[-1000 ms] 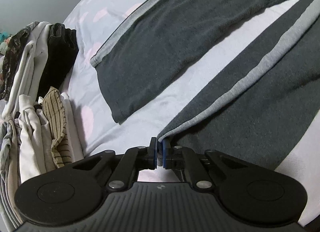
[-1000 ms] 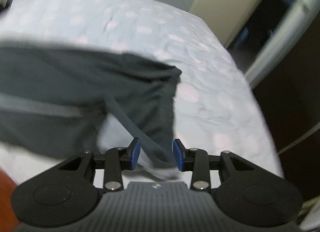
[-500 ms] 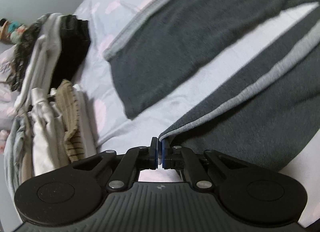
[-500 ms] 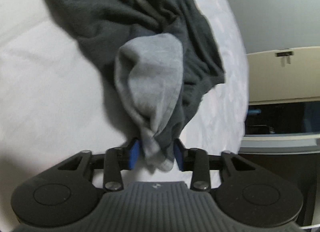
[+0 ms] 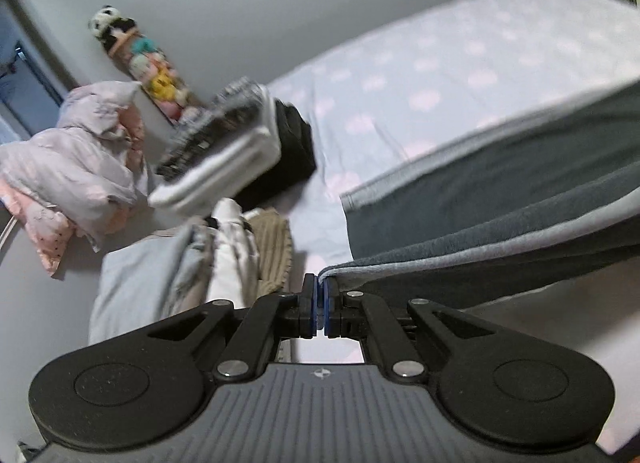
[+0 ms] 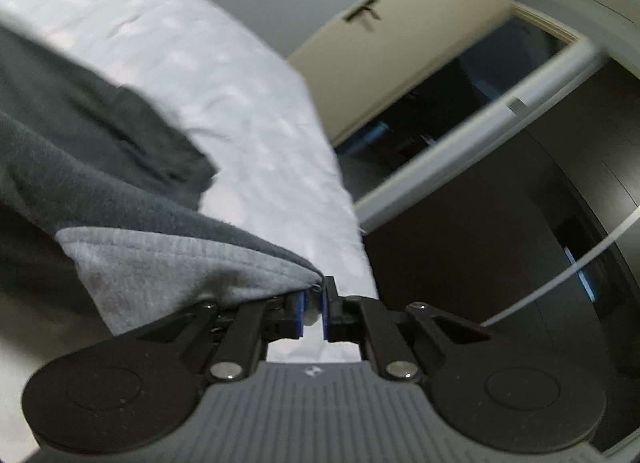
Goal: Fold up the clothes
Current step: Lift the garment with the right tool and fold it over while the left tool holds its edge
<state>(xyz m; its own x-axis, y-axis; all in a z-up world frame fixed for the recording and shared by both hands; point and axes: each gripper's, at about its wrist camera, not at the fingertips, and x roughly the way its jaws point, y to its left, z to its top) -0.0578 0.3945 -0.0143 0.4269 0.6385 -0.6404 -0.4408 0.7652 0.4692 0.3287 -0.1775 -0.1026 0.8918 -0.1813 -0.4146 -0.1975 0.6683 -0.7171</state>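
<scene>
Dark grey trousers [image 5: 500, 199] with a light grey side stripe are lifted over the bed. My left gripper [image 5: 320, 295] is shut on one trouser-leg hem corner, and the leg stretches away to the right above the sheet. My right gripper [image 6: 314, 299] is shut on the light grey inside of the trousers' waist end [image 6: 168, 263], held up off the bed. The rest of the garment [image 6: 80, 135] trails back to the left.
The bed [image 5: 460, 75] has a pale sheet with pink spots. Stacks of folded clothes [image 5: 240, 135] and loose garments [image 5: 240, 255] lie at its left end, with a pink quilt [image 5: 68, 167] and soft toys [image 5: 136, 55] beyond. A door [image 6: 400, 47] and dark wardrobe [image 6: 500, 203] stand right of the bed.
Both grippers have lifted and tilted up, raising the trousers off the sheet. My right gripper closed on the waist end. The room wall and door came into view.
</scene>
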